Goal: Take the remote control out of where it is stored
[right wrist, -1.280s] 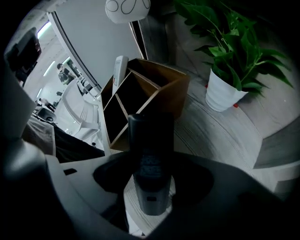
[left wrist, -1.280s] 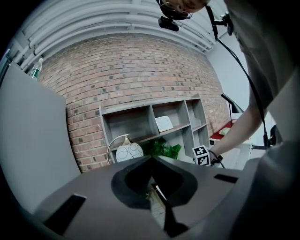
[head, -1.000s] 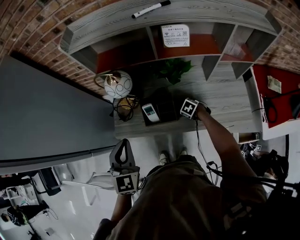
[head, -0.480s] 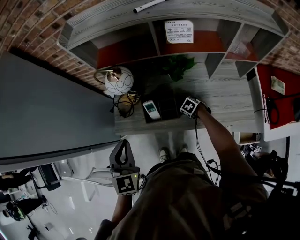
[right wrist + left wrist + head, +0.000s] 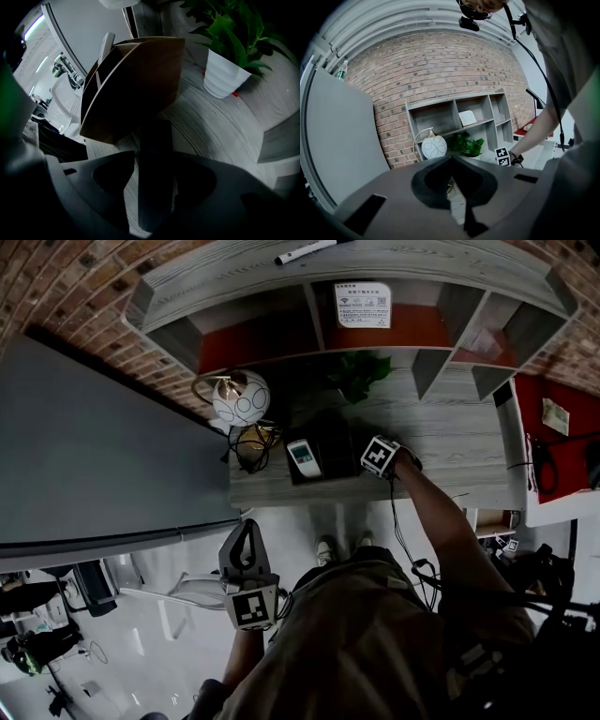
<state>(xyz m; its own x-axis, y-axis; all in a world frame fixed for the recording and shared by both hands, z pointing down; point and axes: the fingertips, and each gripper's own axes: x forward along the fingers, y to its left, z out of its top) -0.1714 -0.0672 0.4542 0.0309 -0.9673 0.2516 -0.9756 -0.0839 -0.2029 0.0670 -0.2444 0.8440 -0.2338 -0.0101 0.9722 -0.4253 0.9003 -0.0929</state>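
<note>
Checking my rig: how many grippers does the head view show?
2. The left gripper is over the floor; the right gripper, closed on a dark flat object, is over the desk beside the brown holder.

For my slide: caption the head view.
Right gripper over desk beside holder with white remote; left gripper hangs shut.

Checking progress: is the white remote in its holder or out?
In: the white remote stands in the dark holder on the desk.
</note>
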